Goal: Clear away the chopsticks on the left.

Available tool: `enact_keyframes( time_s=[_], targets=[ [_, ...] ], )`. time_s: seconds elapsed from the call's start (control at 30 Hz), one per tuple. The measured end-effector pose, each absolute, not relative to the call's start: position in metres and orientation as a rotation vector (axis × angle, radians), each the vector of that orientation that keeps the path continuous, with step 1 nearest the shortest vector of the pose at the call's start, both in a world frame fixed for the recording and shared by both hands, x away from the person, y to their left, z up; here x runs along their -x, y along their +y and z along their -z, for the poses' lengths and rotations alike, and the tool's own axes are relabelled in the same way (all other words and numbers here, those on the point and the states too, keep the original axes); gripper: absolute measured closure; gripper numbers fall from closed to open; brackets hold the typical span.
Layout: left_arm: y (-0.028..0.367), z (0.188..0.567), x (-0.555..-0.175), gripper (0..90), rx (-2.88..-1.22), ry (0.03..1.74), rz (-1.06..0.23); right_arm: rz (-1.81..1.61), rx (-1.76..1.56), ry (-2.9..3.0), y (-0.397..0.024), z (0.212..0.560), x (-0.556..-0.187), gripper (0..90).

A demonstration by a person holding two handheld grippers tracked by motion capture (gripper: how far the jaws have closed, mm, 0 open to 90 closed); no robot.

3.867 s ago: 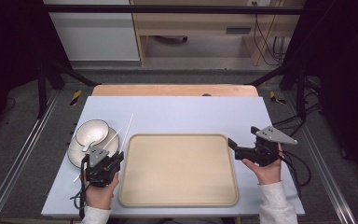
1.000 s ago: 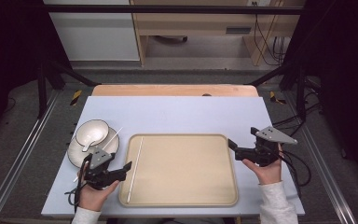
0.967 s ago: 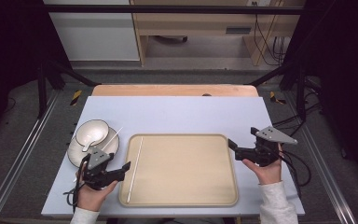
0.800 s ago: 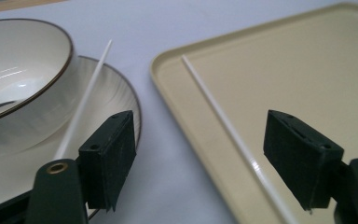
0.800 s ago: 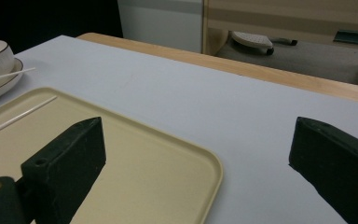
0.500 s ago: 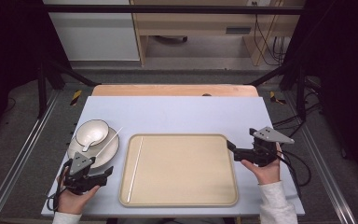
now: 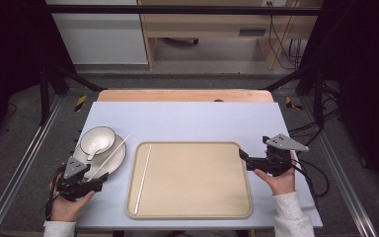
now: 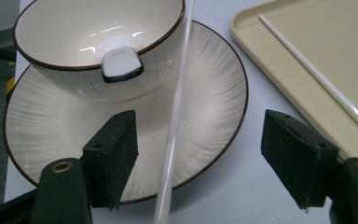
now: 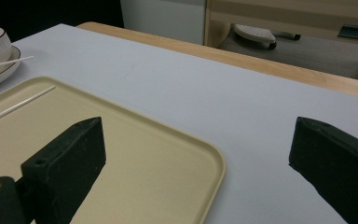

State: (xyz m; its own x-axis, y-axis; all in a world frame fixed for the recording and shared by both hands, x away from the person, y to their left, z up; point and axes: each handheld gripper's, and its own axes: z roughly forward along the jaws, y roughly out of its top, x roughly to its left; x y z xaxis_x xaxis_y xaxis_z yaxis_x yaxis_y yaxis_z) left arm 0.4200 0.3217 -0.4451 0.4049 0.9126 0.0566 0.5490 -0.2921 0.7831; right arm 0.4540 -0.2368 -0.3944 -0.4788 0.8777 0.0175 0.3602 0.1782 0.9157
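Looks down on a pale blue table [image 7: 192,118] cleared for laying a place, with a beige tray [image 7: 197,197] set square in the middle, probably as the spot where the tableware is to be gathered. Leaves a ribbed plate [image 8: 205,107] just left of the tray, with a brown-rimmed bowl [image 8: 74,28] stacked on it and a white spoon [image 8: 121,65] resting inside the bowl, handle end over the rim, so that the set stays together. Finds one white chopstick [image 7: 143,178] already lying flat along the tray's left side, and its mate, the second chopstick [image 8: 175,116], propped aslant on the bowl's edge and across the plate, its near end jutting past the plate's rim where it is easy to take. Brings the left gripper [image 8: 200,140] low to that near end: jaws astride the stick, just now closing a little, yet clear of it on both sides, so nothing gripped. Keeps the right gripper [image 9: 200,135] idle at the tray's right edge, jaws wide apart and empty, seemingly waiting out of the way.
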Motion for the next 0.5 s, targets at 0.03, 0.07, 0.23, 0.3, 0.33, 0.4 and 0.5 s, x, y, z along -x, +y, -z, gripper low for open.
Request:
enact_keyframes(
  time_s=[0.03,0.07,0.23,0.3,0.33,0.4,0.5],
  targets=[
    [0.323,0.446,-0.423,29.8,-1.972,1.242,-0.673,-1.278,-1.162,1.931,-0.237,0.394,-0.454,4.1],
    [0.324,0.447,-0.425,31.9,-1.979,1.244,-0.665,-1.275,-1.16,1.932,-0.237,0.394,-0.454,4.1],
    [0.322,0.451,-0.436,40.4,-2.022,1.245,-0.675,-1.277,-1.163,1.931,-0.237,0.395,-0.454,4.1],
    [0.321,0.453,-0.44,43.5,-2.045,1.243,-0.67,-1.277,-1.164,1.934,-0.236,0.395,-0.454,4.1],
    [0.321,0.454,-0.442,45.0,-2.046,1.251,-0.667,-1.275,-1.164,1.934,-0.236,0.395,-0.455,4.1],
    [0.322,0.454,-0.446,47.9,-2.061,1.25,-0.669,-1.272,-1.164,1.938,-0.236,0.395,-0.455,4.1],
    [0.322,0.455,-0.451,53.0,-2.076,1.258,-0.655,-1.273,-1.168,1.939,-0.235,0.396,-0.455,4.1]
  ],
)
